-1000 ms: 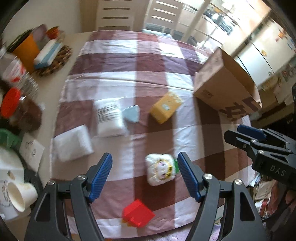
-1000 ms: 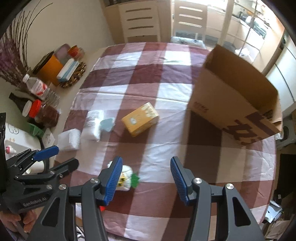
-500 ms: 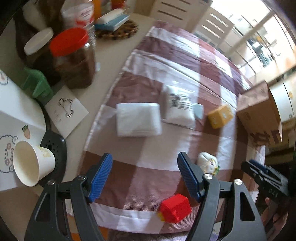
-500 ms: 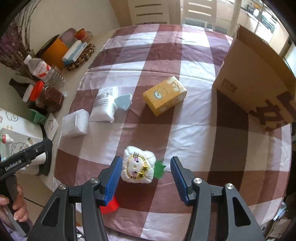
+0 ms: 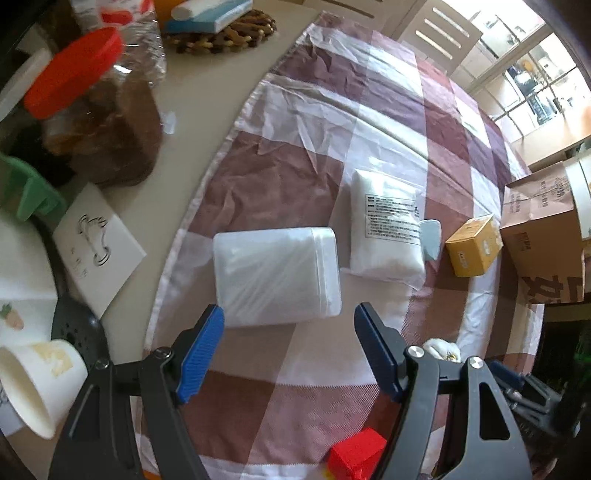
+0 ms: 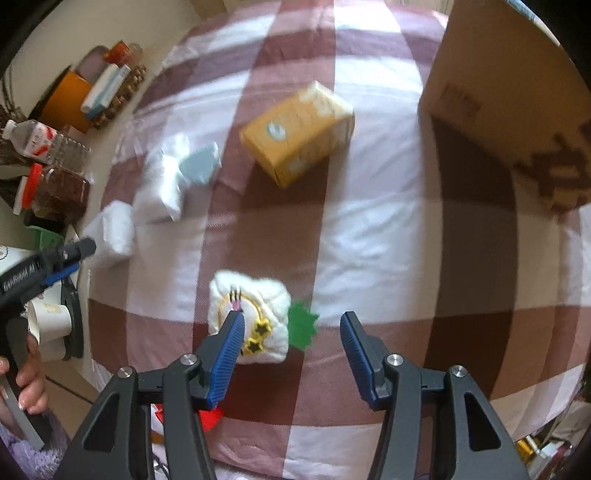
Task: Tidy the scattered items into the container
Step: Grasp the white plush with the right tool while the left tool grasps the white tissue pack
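My left gripper [image 5: 288, 347] is open just short of a white plastic-wrapped block [image 5: 275, 275] lying on the checked cloth; nothing is between its blue pads. Beyond the block lie a white labelled packet [image 5: 384, 229], a small pale blue piece [image 5: 431, 239], a yellow carton [image 5: 474, 251] and the brown cardboard box [image 5: 543, 236]. My right gripper [image 6: 291, 347] is open low over a white plush toy [image 6: 258, 314] with a green tag; its left finger overlaps the toy in view and the toy's right part lies in the gap. A red block [image 5: 356, 456] sits at the near edge.
Left of the cloth stand a red-lidded jar [image 5: 96, 118], a green holder [image 5: 26, 192], a paper cup [image 5: 38, 384], a drawn card [image 5: 98, 251] and a woven mat [image 5: 221, 31] bearing boxes. A person's hand [image 6: 27, 384] holds the left gripper's handle. Chairs stand beyond the table.
My left gripper swung left and sank, from over the plush toy to the white wrapped block. My right gripper came down over the plush toy, which now looks larger. Both stayed open.
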Action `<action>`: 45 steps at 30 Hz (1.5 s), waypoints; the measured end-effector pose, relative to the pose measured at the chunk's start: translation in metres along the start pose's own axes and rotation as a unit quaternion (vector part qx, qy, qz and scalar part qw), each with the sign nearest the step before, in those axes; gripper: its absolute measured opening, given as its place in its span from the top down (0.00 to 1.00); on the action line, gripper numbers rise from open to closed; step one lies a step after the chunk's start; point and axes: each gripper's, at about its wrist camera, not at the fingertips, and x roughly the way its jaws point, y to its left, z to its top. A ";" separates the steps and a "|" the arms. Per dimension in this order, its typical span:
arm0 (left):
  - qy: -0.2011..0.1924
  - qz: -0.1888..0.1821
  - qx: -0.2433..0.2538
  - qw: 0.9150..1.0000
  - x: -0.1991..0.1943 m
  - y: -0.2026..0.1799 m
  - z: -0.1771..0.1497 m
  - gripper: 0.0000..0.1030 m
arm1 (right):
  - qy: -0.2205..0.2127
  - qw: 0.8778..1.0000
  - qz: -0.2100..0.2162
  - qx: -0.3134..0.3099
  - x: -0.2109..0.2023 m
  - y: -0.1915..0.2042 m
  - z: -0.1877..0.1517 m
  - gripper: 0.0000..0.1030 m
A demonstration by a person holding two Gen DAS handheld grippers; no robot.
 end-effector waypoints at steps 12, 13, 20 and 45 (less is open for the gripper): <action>0.000 0.067 0.064 0.996 0.015 -0.015 0.023 0.19 | 0.026 1.000 0.007 0.002 0.021 0.010 0.001 0.46; 0.003 0.072 0.069 0.995 0.017 -0.014 0.024 0.16 | 0.027 1.000 0.007 0.001 0.022 0.011 0.001 0.46; 0.020 0.044 0.087 0.995 0.027 -0.010 0.029 0.13 | 0.045 0.999 0.019 0.004 0.038 0.017 0.002 0.34; 0.009 0.038 0.077 0.996 0.025 -0.002 -0.007 0.21 | 0.025 0.998 0.064 0.015 0.042 0.025 -0.011 0.55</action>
